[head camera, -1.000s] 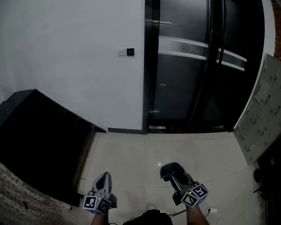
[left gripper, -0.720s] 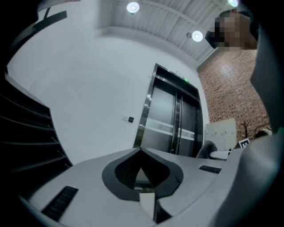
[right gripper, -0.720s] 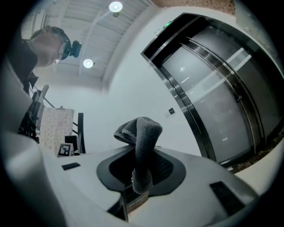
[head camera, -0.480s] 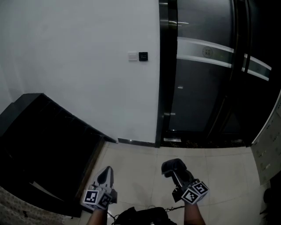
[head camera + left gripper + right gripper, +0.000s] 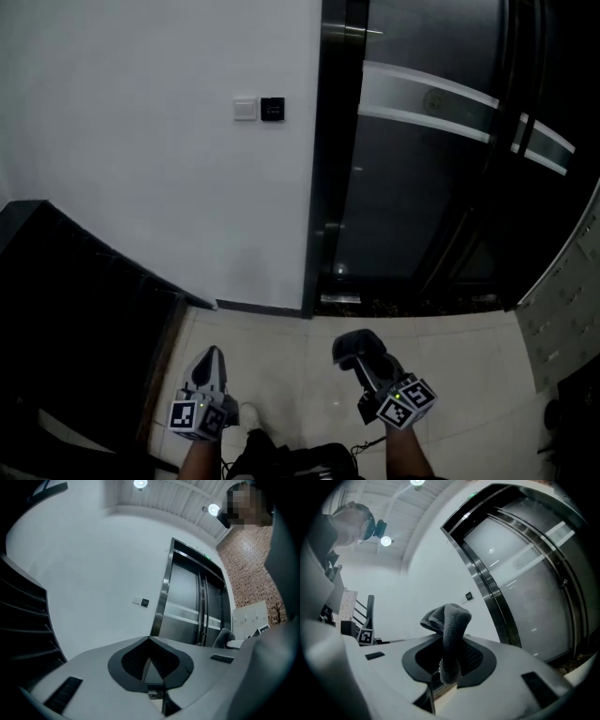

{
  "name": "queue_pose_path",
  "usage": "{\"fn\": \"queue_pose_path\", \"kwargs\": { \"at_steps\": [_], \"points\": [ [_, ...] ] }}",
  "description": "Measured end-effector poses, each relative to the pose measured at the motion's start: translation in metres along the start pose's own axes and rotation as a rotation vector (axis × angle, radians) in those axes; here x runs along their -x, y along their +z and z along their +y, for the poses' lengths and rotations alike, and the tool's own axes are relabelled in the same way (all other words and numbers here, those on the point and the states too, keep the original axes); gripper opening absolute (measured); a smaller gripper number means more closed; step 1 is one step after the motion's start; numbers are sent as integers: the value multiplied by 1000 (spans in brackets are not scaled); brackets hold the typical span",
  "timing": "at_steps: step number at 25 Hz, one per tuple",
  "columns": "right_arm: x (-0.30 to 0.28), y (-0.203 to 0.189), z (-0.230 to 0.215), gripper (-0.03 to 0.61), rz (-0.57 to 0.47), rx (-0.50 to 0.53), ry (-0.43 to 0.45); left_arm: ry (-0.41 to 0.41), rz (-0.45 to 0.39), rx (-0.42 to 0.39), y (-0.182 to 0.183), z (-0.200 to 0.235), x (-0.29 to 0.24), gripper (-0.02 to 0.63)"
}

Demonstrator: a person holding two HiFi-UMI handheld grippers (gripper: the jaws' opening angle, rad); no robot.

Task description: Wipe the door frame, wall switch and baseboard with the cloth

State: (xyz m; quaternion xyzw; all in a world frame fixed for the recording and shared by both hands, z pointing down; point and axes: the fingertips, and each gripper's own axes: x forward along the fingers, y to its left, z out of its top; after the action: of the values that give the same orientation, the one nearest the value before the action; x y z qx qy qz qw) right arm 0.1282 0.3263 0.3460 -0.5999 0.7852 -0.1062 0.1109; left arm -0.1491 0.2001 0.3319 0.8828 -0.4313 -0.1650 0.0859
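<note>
Room: pale tiled floor (image 5: 291,342) ran from the black stepped block (image 5: 75,319), left, to the black metal door frame (image 5: 328,159); dark baseboard strip (image 5: 258,306) lined the white wall (image 5: 141,178).
Left hand-held gripper (image 5: 209,358): hung low over the floor, pointing wallward; jaws pressed together, empty.
Small square wall switch (image 5: 246,109): sat high, beside the frame.
Right hand-held gripper (image 5: 366,361): hung low, clamped on folded grey cloth (image 5: 356,343), well apart from the frame.

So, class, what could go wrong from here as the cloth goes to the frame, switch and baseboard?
The cloth is pinched only by a fold in the right hand-held gripper; rubbing the door frame might pull it free. Pressing on the wall switch could toggle it.
</note>
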Motion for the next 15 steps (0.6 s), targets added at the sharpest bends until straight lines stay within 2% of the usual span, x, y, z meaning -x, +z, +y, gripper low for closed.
{"fn": "queue_pose_path", "kwargs": {
  "at_steps": [3,6,9,12,15],
  "points": [
    [-30,7,-29,75,-11,9,-55,-41,31,2,-16,16,-57,-8],
    [-68,18,-53,75,-35,16,-103,-88,40,45,-26,34,-116,-8],
    [-116,31,-64,75,-44,26,-130,-132,37,63,-17,55,-164,-8],
    [-174,46,-71,75,-62,52,-142,-193,34,44,-9,82,-213,-8],
    [-227,57,-77,75,-86,47,-155,-221,40,34,-6,115,-252,-8]
  ]
}}
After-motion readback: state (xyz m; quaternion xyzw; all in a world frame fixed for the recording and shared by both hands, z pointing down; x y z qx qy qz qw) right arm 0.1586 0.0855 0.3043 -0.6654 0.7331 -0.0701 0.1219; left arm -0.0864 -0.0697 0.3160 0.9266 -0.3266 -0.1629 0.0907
